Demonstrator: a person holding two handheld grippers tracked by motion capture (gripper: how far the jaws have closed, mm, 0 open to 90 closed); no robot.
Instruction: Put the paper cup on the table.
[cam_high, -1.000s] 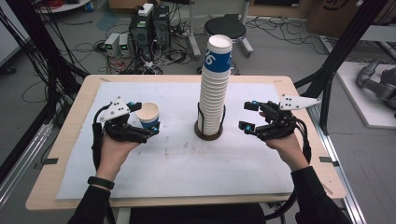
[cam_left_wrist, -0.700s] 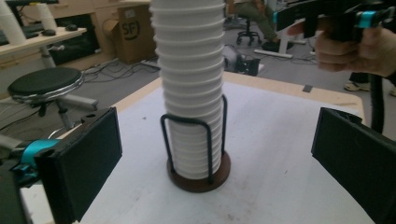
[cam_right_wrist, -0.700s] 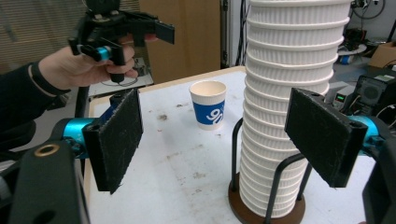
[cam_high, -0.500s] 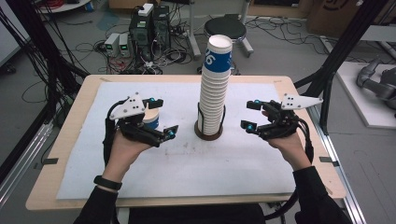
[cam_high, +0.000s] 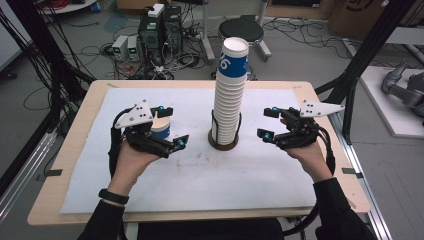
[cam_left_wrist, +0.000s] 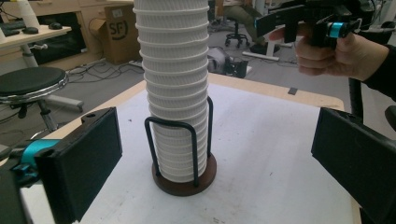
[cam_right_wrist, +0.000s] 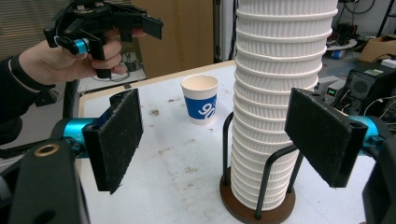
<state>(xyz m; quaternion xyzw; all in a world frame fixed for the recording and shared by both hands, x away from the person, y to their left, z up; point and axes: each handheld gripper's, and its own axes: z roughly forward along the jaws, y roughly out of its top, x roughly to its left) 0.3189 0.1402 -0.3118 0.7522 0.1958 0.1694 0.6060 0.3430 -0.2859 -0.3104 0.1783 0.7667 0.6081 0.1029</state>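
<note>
Centrally in the high view, a tall cup stack (cam_high: 230, 92) stands in its wire holder (cam_high: 223, 138), with the left gripper (cam_high: 167, 129) at mid-left over a lone blue-and-white cup (cam_high: 161, 126) and the right gripper (cam_high: 268, 122) at mid-right, both with jaws spread and empty. Next, the left gripper view frames the stack centre-frame between parted jaws. Lastly, the right gripper view puts the lone cup upright at centre, left of the stack.

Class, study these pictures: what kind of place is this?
Probably a robotics lab or workshop: computer towers with cables lie on the floor, cardboard boxes sit behind, and a black metal frame surrounds the table.
</note>
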